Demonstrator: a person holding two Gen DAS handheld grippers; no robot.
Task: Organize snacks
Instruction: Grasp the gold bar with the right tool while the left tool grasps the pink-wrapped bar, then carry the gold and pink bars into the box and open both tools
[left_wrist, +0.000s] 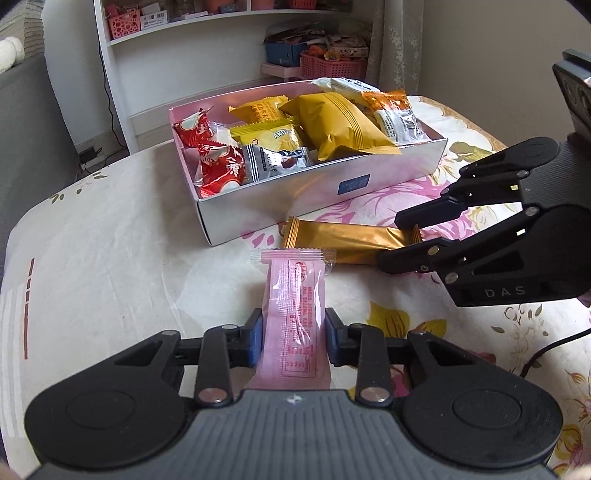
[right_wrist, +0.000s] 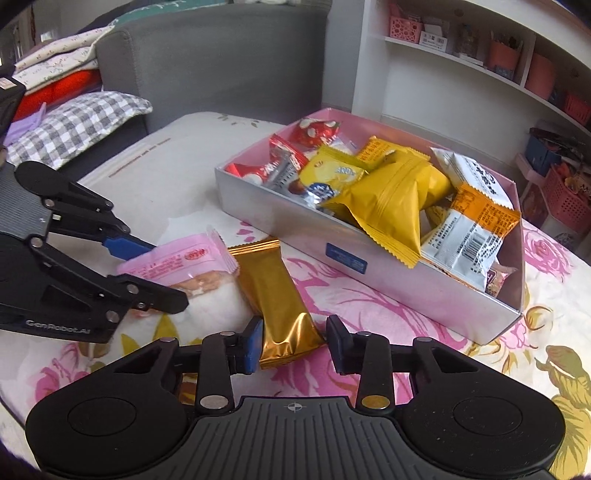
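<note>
A pink snack packet (left_wrist: 295, 288) lies on the floral tablecloth, and my left gripper (left_wrist: 294, 332) is shut on its near half, with both blue pads pressed against its sides. Beside it lies a golden packet (left_wrist: 340, 240), gripped at its right end by my right gripper (left_wrist: 389, 240). In the right wrist view the right gripper (right_wrist: 293, 339) holds the golden packet (right_wrist: 273, 288) at its near end. There the left gripper (right_wrist: 170, 273) clamps the pink packet (right_wrist: 173, 258). Just beyond both stands a silver and pink box (left_wrist: 332, 184) holding several red, yellow and white snack packs.
The box (right_wrist: 332, 251) sits on a round table with a floral cloth (left_wrist: 110, 240). A white shelf (left_wrist: 122, 92) with pink baskets stands behind. A grey sofa (right_wrist: 221, 55) with a checked cushion (right_wrist: 74, 122) is beside the table. A black cable (left_wrist: 546, 350) lies at the right.
</note>
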